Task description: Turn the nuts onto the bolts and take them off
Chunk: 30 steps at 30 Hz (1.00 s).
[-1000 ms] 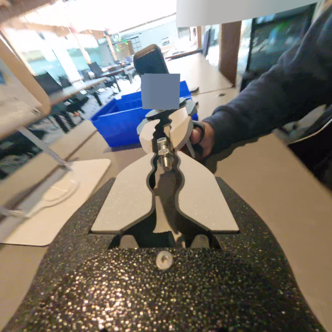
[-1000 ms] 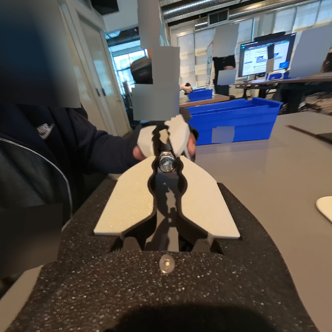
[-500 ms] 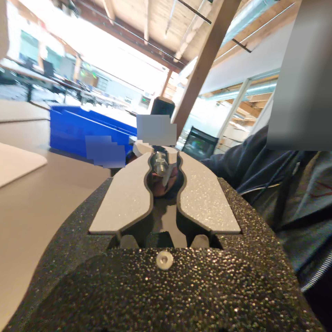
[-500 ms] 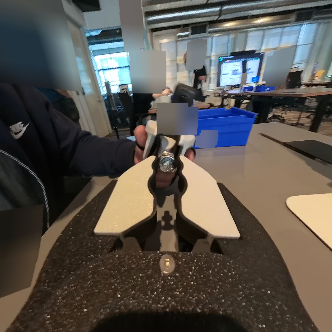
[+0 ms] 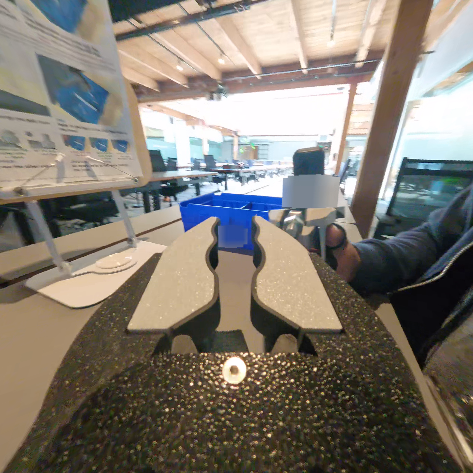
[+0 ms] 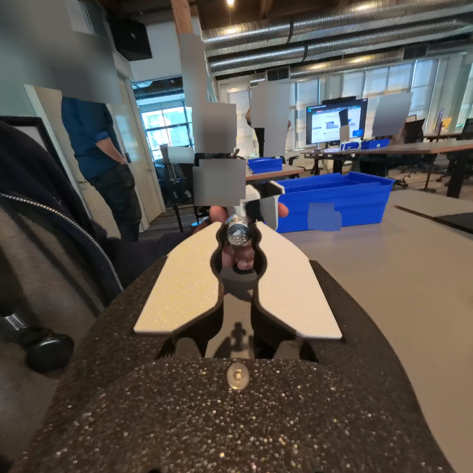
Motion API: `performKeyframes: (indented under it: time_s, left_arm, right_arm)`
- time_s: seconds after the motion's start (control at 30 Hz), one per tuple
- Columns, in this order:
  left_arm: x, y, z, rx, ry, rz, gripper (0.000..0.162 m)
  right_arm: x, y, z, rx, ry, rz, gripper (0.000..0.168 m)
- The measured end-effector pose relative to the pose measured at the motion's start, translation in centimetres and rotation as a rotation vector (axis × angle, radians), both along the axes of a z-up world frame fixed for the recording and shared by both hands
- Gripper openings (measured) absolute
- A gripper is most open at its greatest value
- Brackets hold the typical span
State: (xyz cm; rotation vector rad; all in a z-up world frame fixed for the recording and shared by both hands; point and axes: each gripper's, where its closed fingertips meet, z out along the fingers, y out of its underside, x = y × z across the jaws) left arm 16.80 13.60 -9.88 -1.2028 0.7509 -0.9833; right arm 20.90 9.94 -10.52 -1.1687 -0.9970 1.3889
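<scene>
My right gripper is shut on the head of a silver bolt and holds it above the grey table. What looks like a nut sits on the bolt just behind the head, but it is blurred. My left gripper is open and empty, its fingers well apart. In the right wrist view the left gripper is just behind and to the right of the bolt, held by a hand. In the left wrist view the right gripper is off to the right, with a shiny blurred metal piece at its tips.
A blue bin stands on the table ahead, and also shows in the right wrist view. A sheet stand on a white base is at the left. A person stands behind. My dark sleeve is at the right.
My left gripper was shut on the bolt's threaded end. It has opened, let go and swung off to the left. My right gripper still holds the bolt head.
</scene>
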Motion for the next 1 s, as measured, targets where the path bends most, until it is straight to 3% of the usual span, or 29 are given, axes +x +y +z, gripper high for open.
performKeyframes:
  time_s: [0.13, 0.27, 0.4, 0.8, 1.0]
  left_arm:
    - [-1.4, -3.2, -1.2, 0.028, 0.007, 0.12, 0.021]
    - [-1.6, -6.2, -3.2, 0.014, 0.036, 0.134, 0.02]
    - [-2.5, -8.9, -2.3, 0.115, -0.035, 0.146, 0.017]
    - [-1.1, -6.8, -2.1, 0.094, 0.01, 0.081, 0.017]
    - [0.0, -4.9, -1.8, 0.032, -0.047, 0.025, 0.017]
  right_arm:
    - [0.5, -3.1, 0.5, 0.011, 0.053, -0.048, 0.019]
    - [1.1, -5.1, -0.1, -0.062, 0.111, -0.049, 0.018]
    - [0.8, -6.2, 0.1, -0.008, 0.068, -0.062, 0.019]
    - [1.0, -5.6, -0.5, 0.064, 0.004, -0.08, 0.019]
    - [2.4, -3.7, -0.6, -0.002, 0.035, -0.09, 0.019]
